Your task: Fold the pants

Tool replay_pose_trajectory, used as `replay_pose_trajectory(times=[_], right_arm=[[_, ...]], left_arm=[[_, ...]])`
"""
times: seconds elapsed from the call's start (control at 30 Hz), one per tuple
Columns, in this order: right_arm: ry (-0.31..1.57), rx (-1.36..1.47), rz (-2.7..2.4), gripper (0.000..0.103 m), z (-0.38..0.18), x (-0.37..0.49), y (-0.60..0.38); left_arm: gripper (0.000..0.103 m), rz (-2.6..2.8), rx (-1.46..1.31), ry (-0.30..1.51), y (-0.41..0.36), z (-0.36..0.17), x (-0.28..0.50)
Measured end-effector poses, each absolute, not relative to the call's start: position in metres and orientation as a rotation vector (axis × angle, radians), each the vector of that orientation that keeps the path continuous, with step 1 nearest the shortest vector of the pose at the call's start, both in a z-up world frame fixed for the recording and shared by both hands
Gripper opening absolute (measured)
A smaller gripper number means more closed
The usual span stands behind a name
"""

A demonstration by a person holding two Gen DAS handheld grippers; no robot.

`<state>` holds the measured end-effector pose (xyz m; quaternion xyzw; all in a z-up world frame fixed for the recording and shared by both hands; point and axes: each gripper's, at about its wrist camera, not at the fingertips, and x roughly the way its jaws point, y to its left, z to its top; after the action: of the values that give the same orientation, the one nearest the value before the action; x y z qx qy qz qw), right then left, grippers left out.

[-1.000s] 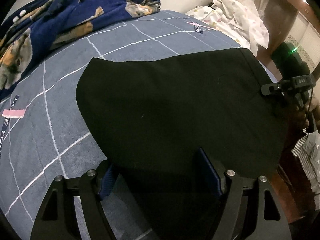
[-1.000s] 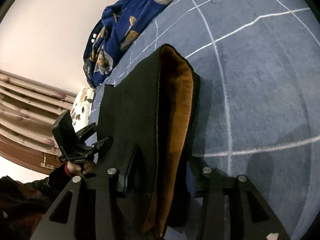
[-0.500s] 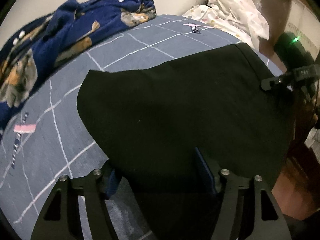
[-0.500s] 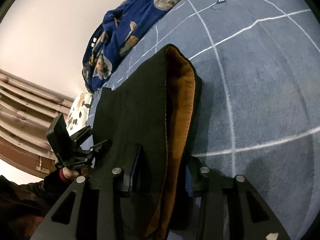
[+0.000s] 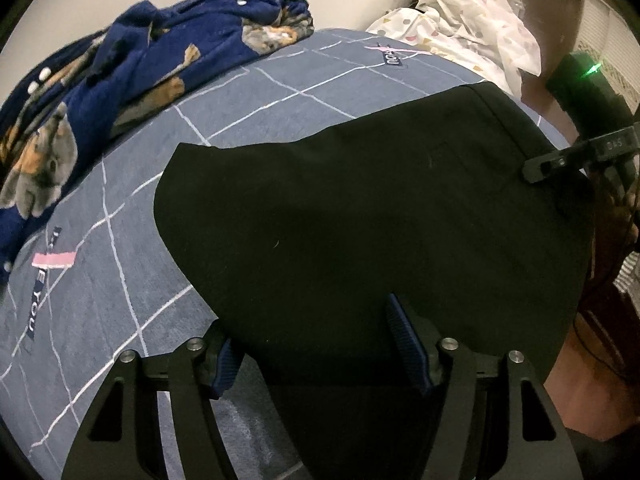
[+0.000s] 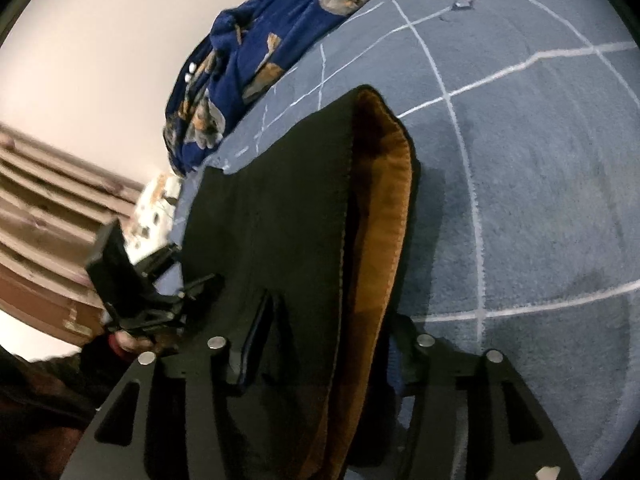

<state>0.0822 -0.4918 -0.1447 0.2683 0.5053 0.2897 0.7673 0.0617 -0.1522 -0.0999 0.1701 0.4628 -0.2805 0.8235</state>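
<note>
The black pants (image 5: 360, 216) lie folded on the blue-grey bed cover. My left gripper (image 5: 320, 344) straddles their near edge; its jaws stand wide, one finger under the cloth and one on top, not pressing it. In the right wrist view the pants (image 6: 280, 220) show a brown fleece lining (image 6: 384, 208) along the fold. My right gripper (image 6: 324, 340) straddles that thick edge with jaws apart. The right gripper also shows in the left wrist view (image 5: 560, 160), at the pants' far right edge.
A dark blue dog-print blanket (image 5: 120, 76) is heaped at the back left. A white patterned cloth (image 5: 472, 28) lies at the back right. The bed edge and a brown floor (image 5: 580, 392) are on the right. Wooden slats (image 6: 48, 208) are beside the bed.
Both grippers have drawn back a little from the pants, which now sit slightly farther away. Both stay open around the pants' edges.
</note>
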Motion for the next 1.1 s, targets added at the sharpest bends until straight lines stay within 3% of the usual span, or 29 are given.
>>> replay_pose_trajectory(times=[0.03,0.1,0.3,0.63,1.1], right_arm=[[1.098,0.551,0.619,0.04,-0.143,0.082,-0.49],[1.098,0.534,0.602,0.038,-0.141,0.081,-0.488],[1.041,0.607,0.587,0.03,-0.134,0.07,-0.486],[0.977,0.654,0.642,0.025,-0.106,0.063,-0.457],[0.964,0.547,0.863,0.024,-0.057,0.132,-0.305]], left_arm=[[0.052,-0.596,0.376,0.963,-0.153,-0.099,0.059],[0.042,-0.579,0.409,0.925,-0.155,-0.096,0.055],[0.024,-0.581,0.336,0.943,-0.143,-0.089,0.059],[0.019,-0.548,0.262,0.937,-0.103,-0.067,0.051],[0.013,-0.333,0.192,0.867,0.028,-0.02,0.078]])
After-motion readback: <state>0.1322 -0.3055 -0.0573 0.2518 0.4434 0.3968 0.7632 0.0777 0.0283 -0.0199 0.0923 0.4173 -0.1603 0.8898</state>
